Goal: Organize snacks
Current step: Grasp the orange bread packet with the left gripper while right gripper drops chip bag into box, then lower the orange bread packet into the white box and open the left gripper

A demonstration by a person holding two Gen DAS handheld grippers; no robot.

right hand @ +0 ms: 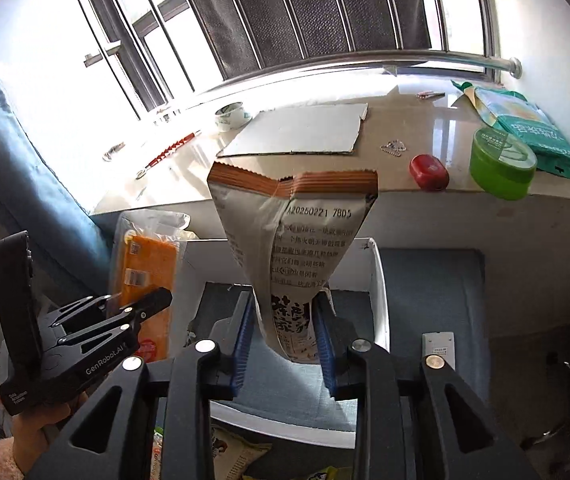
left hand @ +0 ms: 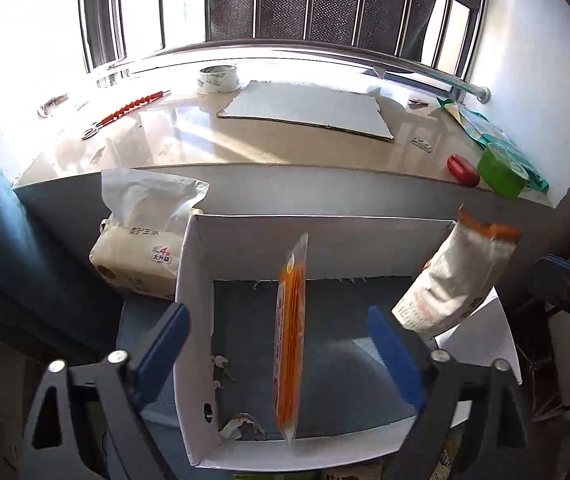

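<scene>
Our left gripper (left hand: pixel 281 344) stands wide open around the orange packet (left hand: pixel 290 332) (untouched) over the white box (left hand: pixel 189 280). Our right gripper (right hand: pixel 285 340) pinches the grey snack bag (right hand: pixel 293 240).

Orange flat packet (left hand: pixel 290 340), white pouch (right hand: pixel 297 248) with brown top band and black print, white box (left hand: pixel 193 320), blue-padded jaws.

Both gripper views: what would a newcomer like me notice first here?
An orange snack packet hangs edge-on between the wide-open jaws of the left gripper, above an open white box. A white bag with a brown top stands between the pads of the right gripper over the same box; whether they pinch it is unclear. On the sunlit sill behind, a green tub and a red case stand out at right.
</scene>
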